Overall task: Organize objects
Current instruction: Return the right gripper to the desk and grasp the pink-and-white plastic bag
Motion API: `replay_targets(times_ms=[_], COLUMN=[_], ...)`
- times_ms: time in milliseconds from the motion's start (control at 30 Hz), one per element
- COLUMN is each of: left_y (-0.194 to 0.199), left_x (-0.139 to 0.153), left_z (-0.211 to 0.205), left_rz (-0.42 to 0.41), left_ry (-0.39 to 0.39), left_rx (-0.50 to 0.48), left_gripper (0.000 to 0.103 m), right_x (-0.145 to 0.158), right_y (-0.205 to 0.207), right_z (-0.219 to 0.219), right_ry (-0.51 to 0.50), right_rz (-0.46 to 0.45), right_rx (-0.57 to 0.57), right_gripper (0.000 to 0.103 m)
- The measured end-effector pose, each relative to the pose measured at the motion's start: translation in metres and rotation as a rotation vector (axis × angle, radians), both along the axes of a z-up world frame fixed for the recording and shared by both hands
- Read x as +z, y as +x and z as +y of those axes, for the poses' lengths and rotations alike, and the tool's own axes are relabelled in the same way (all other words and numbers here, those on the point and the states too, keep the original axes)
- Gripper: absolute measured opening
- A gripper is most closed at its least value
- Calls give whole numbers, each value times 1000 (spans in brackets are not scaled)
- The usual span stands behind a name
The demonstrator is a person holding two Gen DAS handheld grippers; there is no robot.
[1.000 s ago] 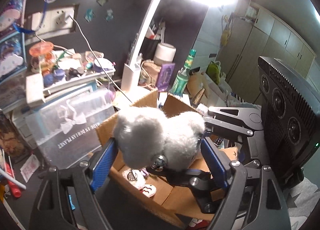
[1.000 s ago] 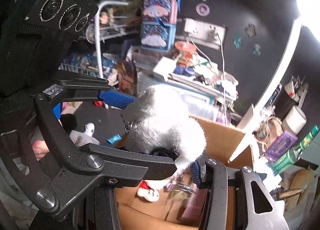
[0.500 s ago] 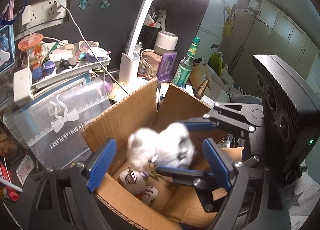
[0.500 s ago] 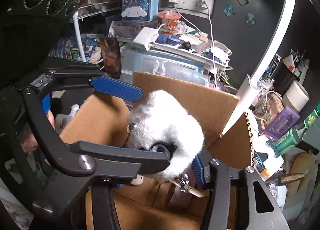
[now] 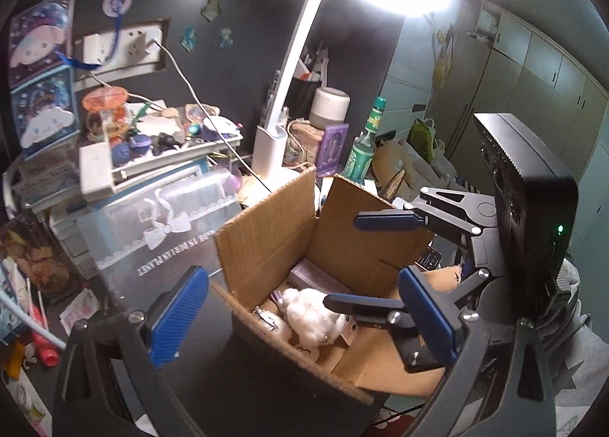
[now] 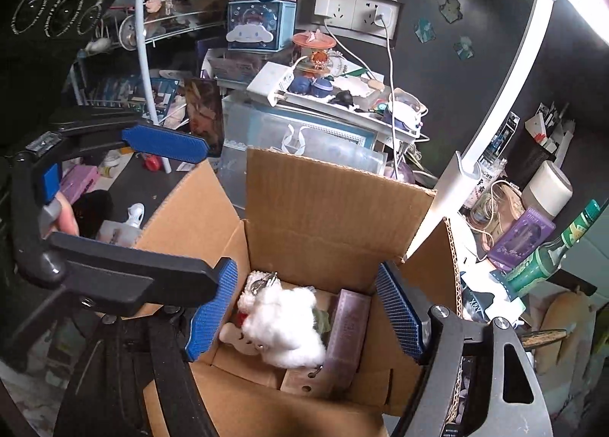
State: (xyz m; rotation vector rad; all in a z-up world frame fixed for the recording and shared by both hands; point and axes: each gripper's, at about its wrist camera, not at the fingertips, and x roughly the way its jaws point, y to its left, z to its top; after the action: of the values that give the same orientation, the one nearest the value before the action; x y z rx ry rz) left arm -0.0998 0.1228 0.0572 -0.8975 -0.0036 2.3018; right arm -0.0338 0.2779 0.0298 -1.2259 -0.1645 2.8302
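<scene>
A fluffy white plush (image 5: 308,313) (image 6: 285,330) lies on the bottom of an open cardboard box (image 5: 266,231) (image 6: 323,201), beside a purple case (image 6: 346,326) and small keychain charms. My left gripper (image 5: 302,313) hangs over the box's near edge. Its jaws are opening wide and touch nothing. My right gripper (image 6: 304,309) hovers above the box with its jaws opening; the plush sits well below its blue pads (image 6: 211,307), free of them. In the left wrist view the right gripper (image 5: 365,262) reaches in from the right. In the right wrist view the left gripper (image 6: 190,208) comes in from the left.
A clear lidded storage bin (image 5: 167,243) stands left of the box under a cluttered tray. A white desk lamp (image 5: 268,148), a green bottle (image 5: 361,155) (image 6: 544,258) and a purple card box (image 6: 521,239) crowd the back right. A person's finger (image 6: 66,216) shows at the left.
The plush, held between both grippers a second ago, has dropped into the box. Both pairs of jaws have spread apart.
</scene>
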Motion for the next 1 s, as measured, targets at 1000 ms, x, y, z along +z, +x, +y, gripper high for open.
replay_targets(times_ms=[1000], left_y=[117], left_x=[-125], left_z=[-225], left_rz=[-75], left_ry=[87], left_rx=[541], left_gripper=[100], right_x=[-128], right_y=[-90], right_z=[-186], right_ry=[-120], right_rz=[-74], right_rx=[456], right_gripper=[74])
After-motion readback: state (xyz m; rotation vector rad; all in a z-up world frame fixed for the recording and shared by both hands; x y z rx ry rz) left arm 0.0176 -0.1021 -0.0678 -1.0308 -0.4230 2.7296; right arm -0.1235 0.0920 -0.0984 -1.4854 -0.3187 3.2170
